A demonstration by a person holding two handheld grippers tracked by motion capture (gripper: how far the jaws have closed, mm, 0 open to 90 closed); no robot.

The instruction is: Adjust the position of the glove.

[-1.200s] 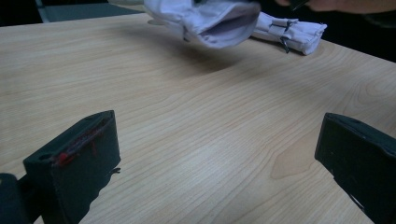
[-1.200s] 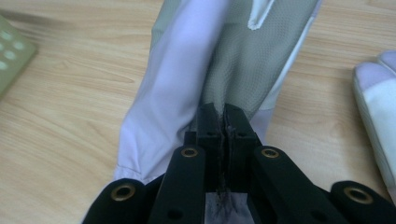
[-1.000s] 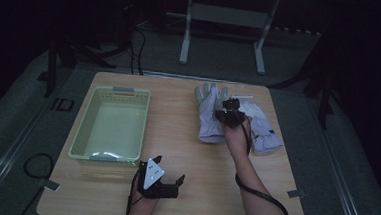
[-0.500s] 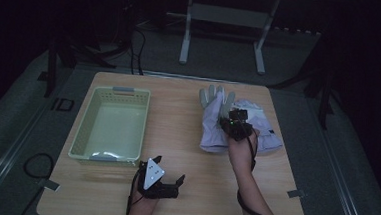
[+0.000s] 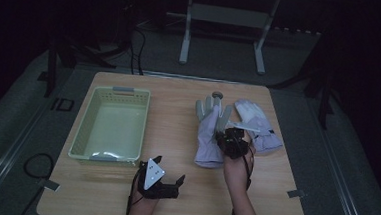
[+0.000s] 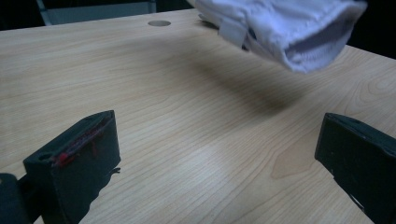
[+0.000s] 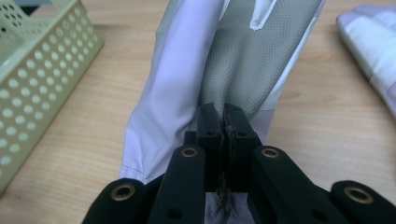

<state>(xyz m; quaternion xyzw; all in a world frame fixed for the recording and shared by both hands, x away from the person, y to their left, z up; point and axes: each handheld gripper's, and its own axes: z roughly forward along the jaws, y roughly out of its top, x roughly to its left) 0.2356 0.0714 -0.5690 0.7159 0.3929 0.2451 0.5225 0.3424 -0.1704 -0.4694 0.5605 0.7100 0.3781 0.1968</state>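
A pale lilac glove with a grey palm [image 5: 208, 131] lies fingers away from me at the table's middle right. My right gripper [image 5: 232, 140] is shut on its palm near the cuff. In the right gripper view the jaws [image 7: 223, 116] pinch the grey textured fabric of the glove [image 7: 243, 51]. A second, white glove [image 5: 257, 124] lies just to its right. My left gripper [image 5: 167, 173] rests open near the front edge with nothing between its jaws. In the left gripper view [image 6: 219, 140], the held glove's cuff [image 6: 289, 28] hangs slightly above the wood.
A pale green perforated basket [image 5: 113, 90] stands empty on the left half of the table; its wall [image 7: 37, 70] is close to the held glove. A round cable hole [image 5: 218, 94] sits by the far edge. Bare wood lies between the two grippers.
My right hand has drawn back toward the table's front edge, dragging the gripped glove with it. The left gripper has stayed put.
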